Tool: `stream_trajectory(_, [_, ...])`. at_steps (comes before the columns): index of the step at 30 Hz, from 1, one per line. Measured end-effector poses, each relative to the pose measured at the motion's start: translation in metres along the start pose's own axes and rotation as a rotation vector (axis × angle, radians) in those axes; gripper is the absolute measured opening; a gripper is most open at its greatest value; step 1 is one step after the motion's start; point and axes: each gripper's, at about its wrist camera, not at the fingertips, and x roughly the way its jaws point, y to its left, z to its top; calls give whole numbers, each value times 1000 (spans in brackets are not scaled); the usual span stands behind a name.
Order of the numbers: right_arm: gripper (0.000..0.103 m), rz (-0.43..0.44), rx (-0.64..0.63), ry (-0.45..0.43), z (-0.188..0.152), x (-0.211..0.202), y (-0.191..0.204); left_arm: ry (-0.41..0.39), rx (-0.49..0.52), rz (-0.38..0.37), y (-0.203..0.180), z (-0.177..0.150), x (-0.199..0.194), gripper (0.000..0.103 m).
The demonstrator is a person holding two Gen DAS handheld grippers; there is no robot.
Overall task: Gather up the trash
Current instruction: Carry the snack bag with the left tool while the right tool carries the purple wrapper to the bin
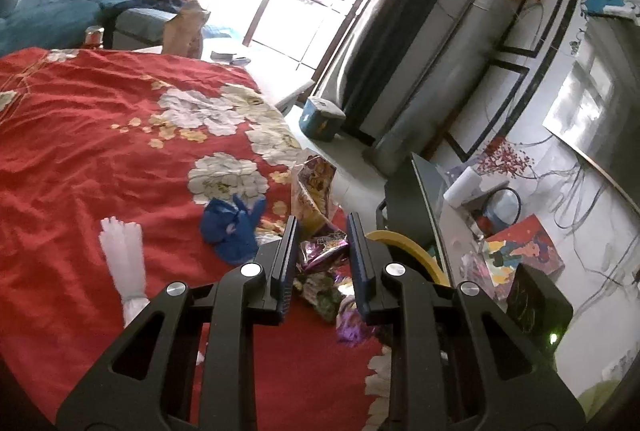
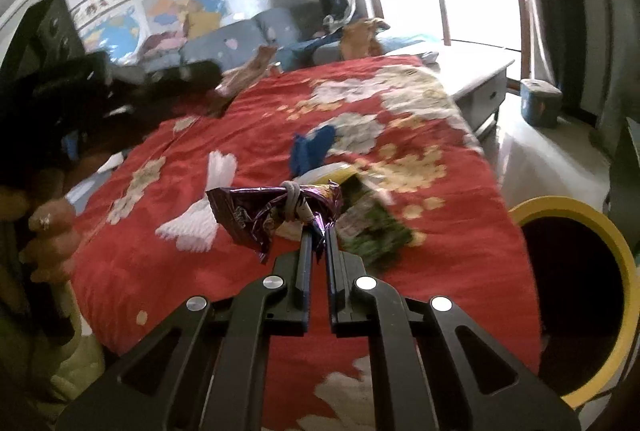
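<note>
My right gripper is shut on a purple snack wrapper with a knot in its middle, held above the red flowered cloth. A green wrapper lies just right of it. A yellow-rimmed black bin stands at the cloth's right edge. My left gripper is open above a pile of purple and yellow wrappers near the cloth's right edge, with nothing between its fingers. A blue crumpled glove and a white glove lie on the cloth to the left. The bin's yellow rim shows behind the right finger.
A blue sofa and a brown paper bag stand beyond the cloth. A blue box sits on the floor by the curtain. A black monitor and a cluttered desk are to the right. The left gripper shows blurred in the right wrist view.
</note>
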Motion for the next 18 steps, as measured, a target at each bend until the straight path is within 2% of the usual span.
stream_trajectory(18, [6,-155,157,-117,8,-45,-78,58,100,-56,-52,-15,25,18])
